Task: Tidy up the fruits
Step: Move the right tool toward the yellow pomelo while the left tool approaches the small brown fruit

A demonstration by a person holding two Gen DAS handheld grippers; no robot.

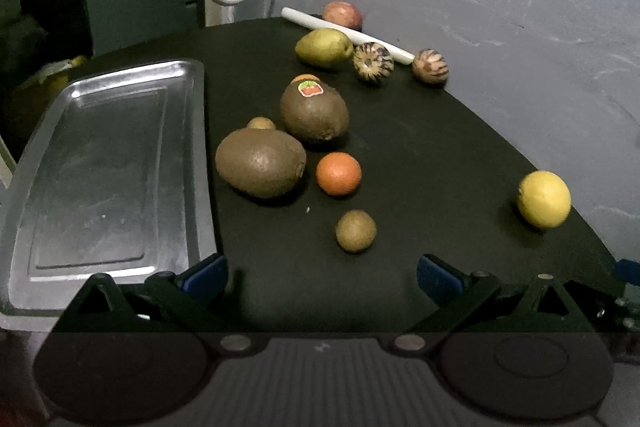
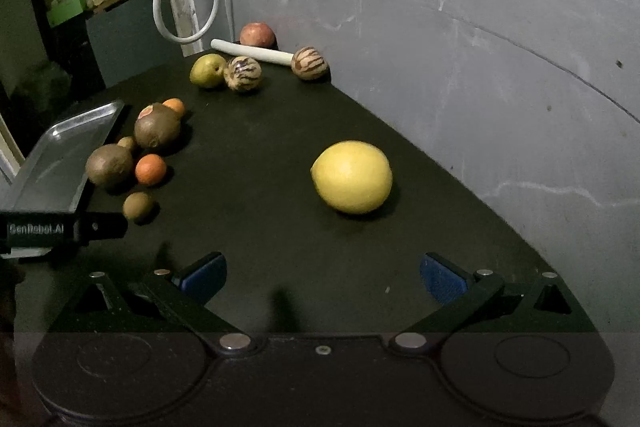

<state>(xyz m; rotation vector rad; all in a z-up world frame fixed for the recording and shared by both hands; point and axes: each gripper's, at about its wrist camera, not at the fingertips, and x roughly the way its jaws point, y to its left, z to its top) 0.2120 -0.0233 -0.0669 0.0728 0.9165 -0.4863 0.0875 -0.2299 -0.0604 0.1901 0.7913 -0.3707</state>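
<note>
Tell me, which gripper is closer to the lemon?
Right. The right gripper sits open just short of the lemon, facing it. The left gripper is open too, near the tray, with the lemon far to its right.

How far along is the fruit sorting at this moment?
Nothing looks done: the rectangular metal tray holds no fruit. Nothing is in hand: the left gripper and right gripper are both open and hold nothing. Everything remains: the yellow lemon, two large brown kiwis, the small orange citrus and the far striped fruits all sit on the black mat.
</note>
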